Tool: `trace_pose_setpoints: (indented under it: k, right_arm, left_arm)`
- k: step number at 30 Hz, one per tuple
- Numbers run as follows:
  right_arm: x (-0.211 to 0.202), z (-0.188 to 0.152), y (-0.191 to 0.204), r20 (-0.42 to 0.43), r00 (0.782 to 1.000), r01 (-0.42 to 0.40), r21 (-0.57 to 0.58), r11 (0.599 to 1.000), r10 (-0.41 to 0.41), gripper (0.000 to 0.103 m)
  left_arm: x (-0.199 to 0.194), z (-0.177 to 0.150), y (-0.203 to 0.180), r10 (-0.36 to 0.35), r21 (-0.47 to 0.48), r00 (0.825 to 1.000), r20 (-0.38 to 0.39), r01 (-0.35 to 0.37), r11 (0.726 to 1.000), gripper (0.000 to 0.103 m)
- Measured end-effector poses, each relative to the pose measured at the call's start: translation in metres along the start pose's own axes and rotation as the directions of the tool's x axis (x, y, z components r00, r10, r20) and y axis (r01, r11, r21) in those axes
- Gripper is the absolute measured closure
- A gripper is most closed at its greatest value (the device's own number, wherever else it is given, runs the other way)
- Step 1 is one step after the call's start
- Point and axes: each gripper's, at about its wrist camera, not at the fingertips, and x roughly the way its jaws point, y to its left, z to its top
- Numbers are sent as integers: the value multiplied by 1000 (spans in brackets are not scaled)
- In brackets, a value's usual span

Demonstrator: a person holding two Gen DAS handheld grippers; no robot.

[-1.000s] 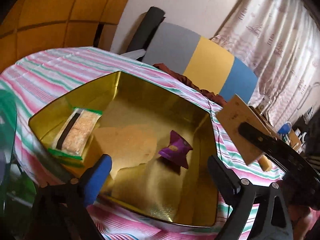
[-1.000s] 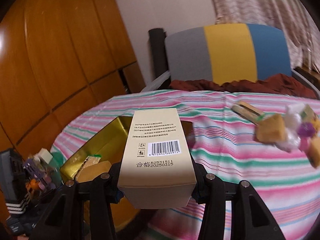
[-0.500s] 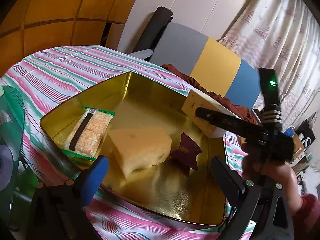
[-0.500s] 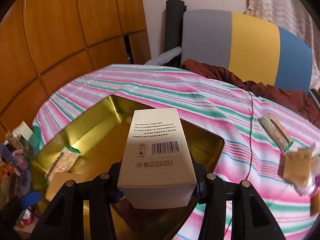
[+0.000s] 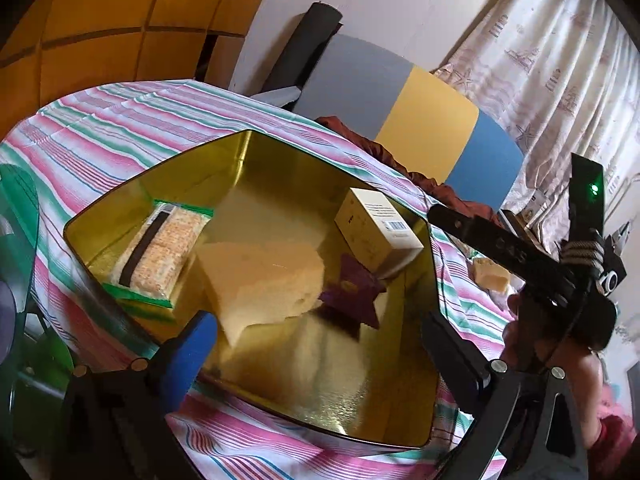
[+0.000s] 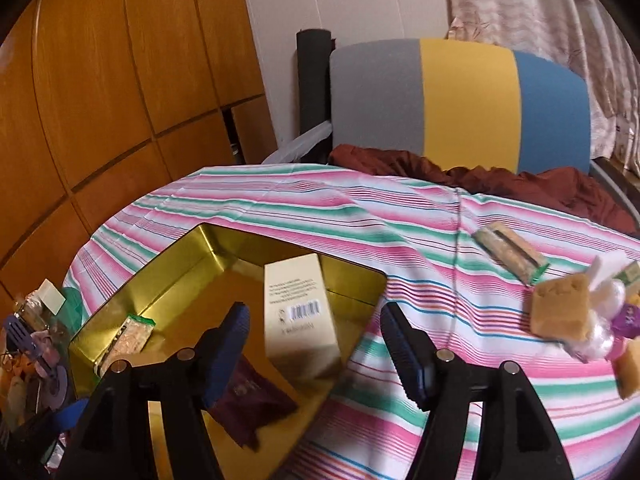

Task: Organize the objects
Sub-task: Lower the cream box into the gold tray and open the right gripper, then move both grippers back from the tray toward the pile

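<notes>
From your left wrist camera, the cream cardboard box with the barcode point(image 5: 378, 236) now lies inside the gold hexagonal metal tin point(image 5: 280, 404), against its far right wall beside the purple foil packet point(image 5: 352, 294), where a moment ago it was still held. Your left gripper point(image 5: 316, 356) hangs wide and empty. From the right wrist, your right gripper point(image 6: 316, 344) is opening, pads clear of the box, nothing between them. One item stowed; the yellow sponge block point(image 6: 560, 312) on the striped tablecloth point(image 6: 360, 208) still waits.
</notes>
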Motion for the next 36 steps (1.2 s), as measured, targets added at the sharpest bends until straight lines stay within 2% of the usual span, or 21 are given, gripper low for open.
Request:
trace_pose_setpoints:
  k: [9,14,19,26,30,36]
  right_arm:
    - [-25,-18,-30,25,999,20,109,994,-22,34]
    - [-34,-37,-53,7,999,39,155,987,-40,34]
    - [-42,-56,-83,-21,999,36,252,967,-32,34]
    - [-52,-80,-127,-82,984,177,296,939,-159,34]
    - [-64,-91,-157,-87,976,219,348,912,-201,34]
    - [-80,-93,-205,-109,943,331,371,868,-314,34]
  left_arm:
    - [-3,-6,-26,-13,86,1000,5,13,996,0]
    - [-3,-11,-42,-33,121,999,-6,33,992,0]
    - [-4,-17,-59,-49,171,999,-15,51,984,0]
    - [-1,-26,-82,-74,218,996,-51,83,972,0]
    - [0,-32,-100,-89,260,994,-67,104,960,0]
    - [9,-39,-123,-107,302,989,-105,135,944,0]
